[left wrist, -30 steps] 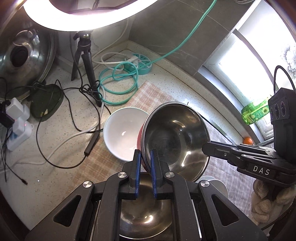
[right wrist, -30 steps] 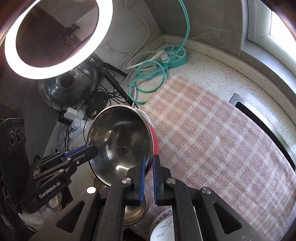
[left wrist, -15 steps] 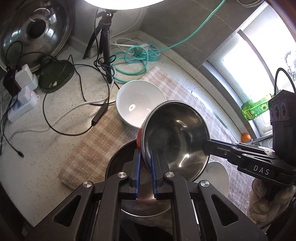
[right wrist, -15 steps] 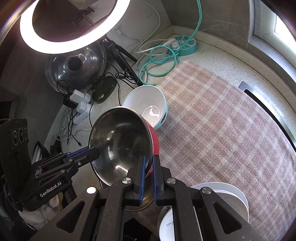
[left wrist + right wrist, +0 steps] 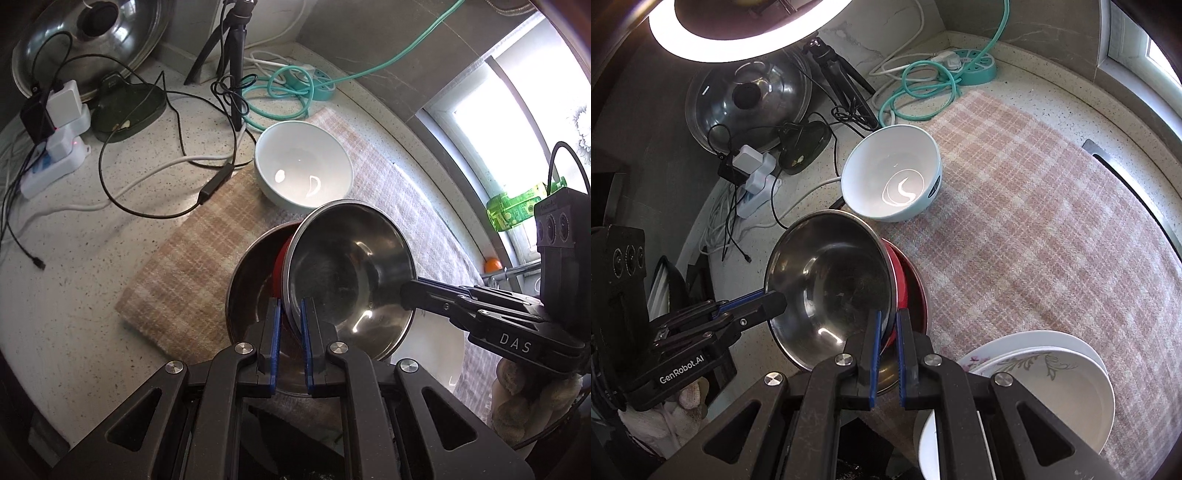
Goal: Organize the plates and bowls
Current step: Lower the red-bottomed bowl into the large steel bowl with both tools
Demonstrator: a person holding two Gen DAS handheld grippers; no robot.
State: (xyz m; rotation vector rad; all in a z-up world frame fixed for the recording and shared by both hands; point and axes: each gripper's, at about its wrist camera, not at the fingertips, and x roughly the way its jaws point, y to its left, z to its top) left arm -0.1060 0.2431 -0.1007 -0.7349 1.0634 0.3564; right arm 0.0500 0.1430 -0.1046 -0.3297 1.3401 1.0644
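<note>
A steel bowl with a red outside is held tilted between both grippers. My left gripper is shut on its near rim; it also shows in the right wrist view at the bowl's left rim. My right gripper is shut on the opposite rim, seen in the left wrist view. A second steel bowl sits on the checked cloth just under it. A white bowl stands upright beyond. White plates are stacked at the right.
The checked cloth covers the counter. Black cables, a power strip, a tripod, a pot lid and a teal cord reel crowd the back left. A window ledge runs along the right.
Both grippers have carried the red-backed steel bowl back and down toward the other steel bowl. The white bowl and the plates have come into fuller view.
</note>
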